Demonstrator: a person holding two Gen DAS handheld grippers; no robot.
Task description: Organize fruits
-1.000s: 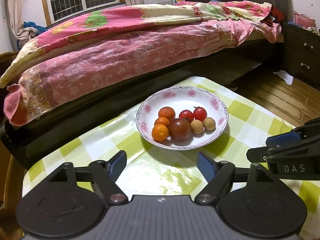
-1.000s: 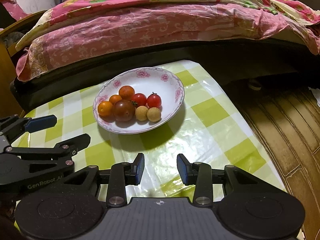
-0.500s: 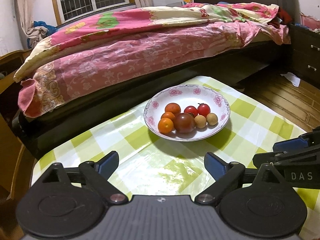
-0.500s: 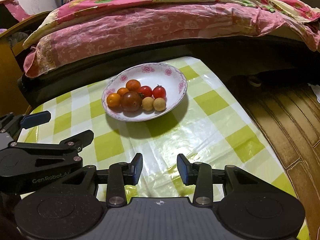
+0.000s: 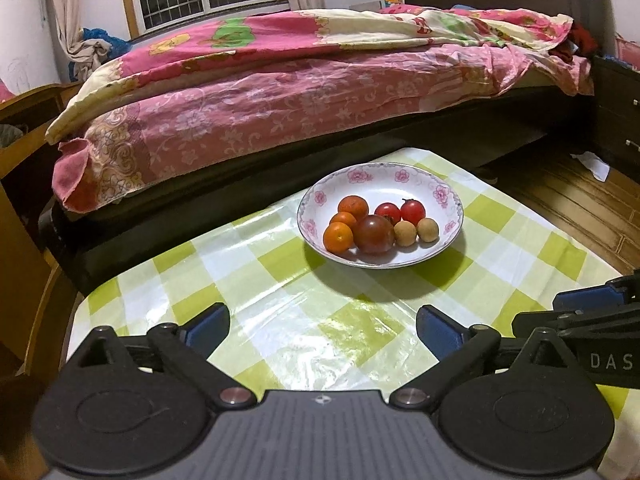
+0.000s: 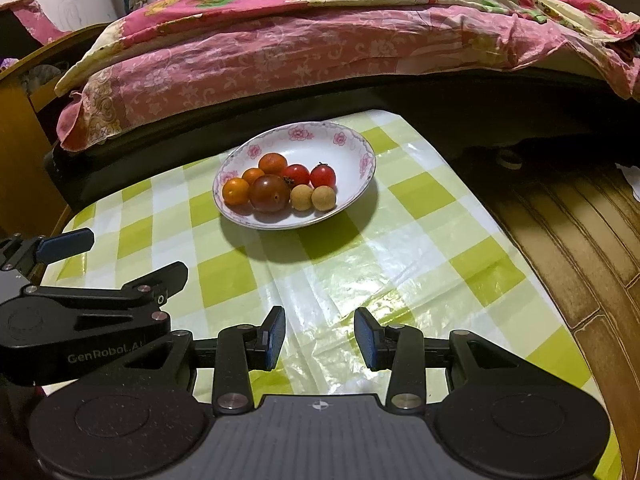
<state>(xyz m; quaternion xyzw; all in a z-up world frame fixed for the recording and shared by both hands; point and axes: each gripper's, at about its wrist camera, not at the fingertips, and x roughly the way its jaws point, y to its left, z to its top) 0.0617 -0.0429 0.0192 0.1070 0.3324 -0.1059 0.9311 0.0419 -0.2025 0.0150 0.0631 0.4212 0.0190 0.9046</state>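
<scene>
A white floral bowl (image 5: 384, 186) (image 6: 316, 146) stands on the far part of a green-checked table (image 5: 280, 280). In it lie three small oranges (image 5: 338, 237), a dark tomato (image 5: 374, 234) (image 6: 269, 193), two red cherry tomatoes (image 5: 413, 211) and two tan longans (image 5: 405, 233). My left gripper (image 5: 322, 324) hovers over the near cloth, well short of the bowl; its jaws are opening, with nothing between them. My right gripper (image 6: 320, 334) is open narrowly and empty, also short of the bowl. Each gripper shows at the edge of the other's view.
A bed with a pink floral quilt (image 5: 300, 92) runs along the table's far side. Wooden floor (image 6: 580, 240) drops away past the table's right edge. Wooden furniture (image 5: 20, 208) stands at the left. Bare cloth lies between the grippers and the bowl.
Both grippers have drawn back from the bowl, which now sits farther off. The left jaws have spread wider. The right jaws keep the same gap.
</scene>
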